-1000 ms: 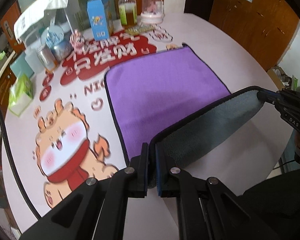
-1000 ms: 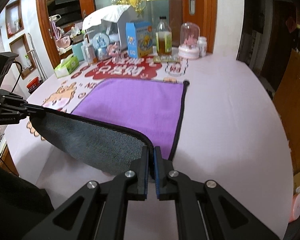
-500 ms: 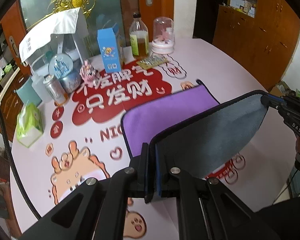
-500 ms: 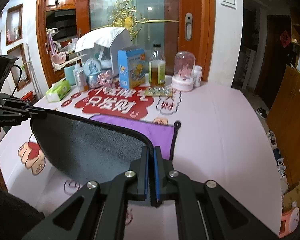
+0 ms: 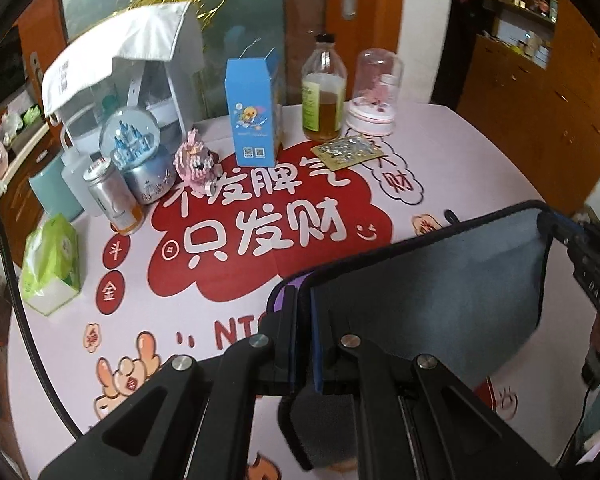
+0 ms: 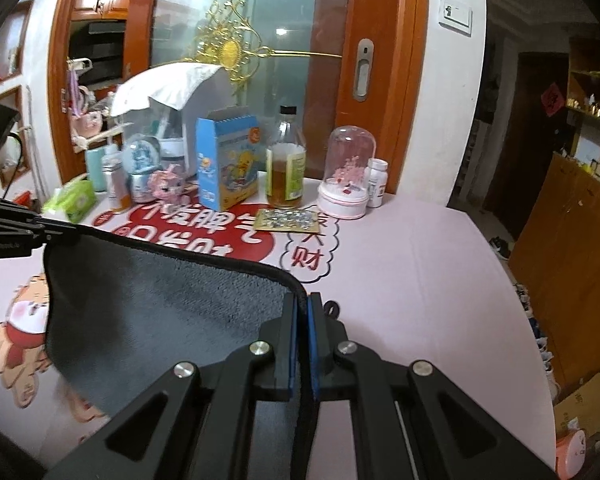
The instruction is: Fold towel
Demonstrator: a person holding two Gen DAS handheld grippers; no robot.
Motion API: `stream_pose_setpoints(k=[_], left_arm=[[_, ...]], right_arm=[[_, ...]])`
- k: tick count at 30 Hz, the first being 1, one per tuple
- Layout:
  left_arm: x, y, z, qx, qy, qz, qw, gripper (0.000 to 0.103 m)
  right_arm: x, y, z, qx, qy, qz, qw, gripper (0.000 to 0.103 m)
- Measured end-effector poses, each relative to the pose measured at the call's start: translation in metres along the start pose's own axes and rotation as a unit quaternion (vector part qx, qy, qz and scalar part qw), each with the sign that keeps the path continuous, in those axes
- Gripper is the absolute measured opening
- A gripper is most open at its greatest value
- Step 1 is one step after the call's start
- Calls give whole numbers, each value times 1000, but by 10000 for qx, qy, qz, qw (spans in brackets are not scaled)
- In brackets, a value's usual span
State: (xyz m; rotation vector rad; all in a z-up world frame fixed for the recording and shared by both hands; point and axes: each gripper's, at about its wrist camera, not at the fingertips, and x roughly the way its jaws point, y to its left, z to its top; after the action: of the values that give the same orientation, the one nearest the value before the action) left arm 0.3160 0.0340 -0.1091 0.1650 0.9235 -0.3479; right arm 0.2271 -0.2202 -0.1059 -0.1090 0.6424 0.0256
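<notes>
Left wrist view: the left tongs are pressed together on one corner of the towel, pinching its black-trimmed edge. The towel's grey side faces the camera and hangs as a taut sheet lifted off the counter. A sliver of its purple side shows just left of the pinched corner. The held top edge runs up and to the right, ending at the right tongs, which grip the opposite corner. Behind the towel, at the far side of the counter, stand a blue carton, a bottle, a glass dome, a snow globe and a green tissue pack.

Right wrist view: the right tongs are closed on the towel's near corner. The grey sheet stretches away to the left, its top edge rising gently to the left tongs, which clamp the far corner. The lower part of the towel drops toward the counter; whether it touches is hard to tell.

The towel's long held edge lies straight between the two tongs, each equally close to its own corner. Judging from this, the fold depends on carrying that edge forward, away from the person, and lowering it evenly over the rest of the towel.
</notes>
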Motion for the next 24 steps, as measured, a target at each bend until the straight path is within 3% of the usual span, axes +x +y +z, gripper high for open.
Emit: stream_pose_setpoints(k=[5, 13, 15, 17, 24], left_arm=[[35, 3, 2, -211, 185, 37, 9996, 4], [80, 6, 0, -366, 485, 95, 9981, 6], [86, 7, 0, -441, 541, 187, 9974, 17], [92, 8, -1, -516, 612, 267, 9964, 23], [89, 8, -3, -667, 621, 358, 9952, 36]], right_arm=[[30, 7, -2, -134, -42, -363, 9992, 5], [68, 9, -20, -78, 286, -497, 9983, 7], [75, 7, -23, -19, 377, -436, 9983, 14], [78, 7, -25, 4, 451, -429, 9981, 29], [80, 5, -26, 81, 480, -377, 9981, 48]])
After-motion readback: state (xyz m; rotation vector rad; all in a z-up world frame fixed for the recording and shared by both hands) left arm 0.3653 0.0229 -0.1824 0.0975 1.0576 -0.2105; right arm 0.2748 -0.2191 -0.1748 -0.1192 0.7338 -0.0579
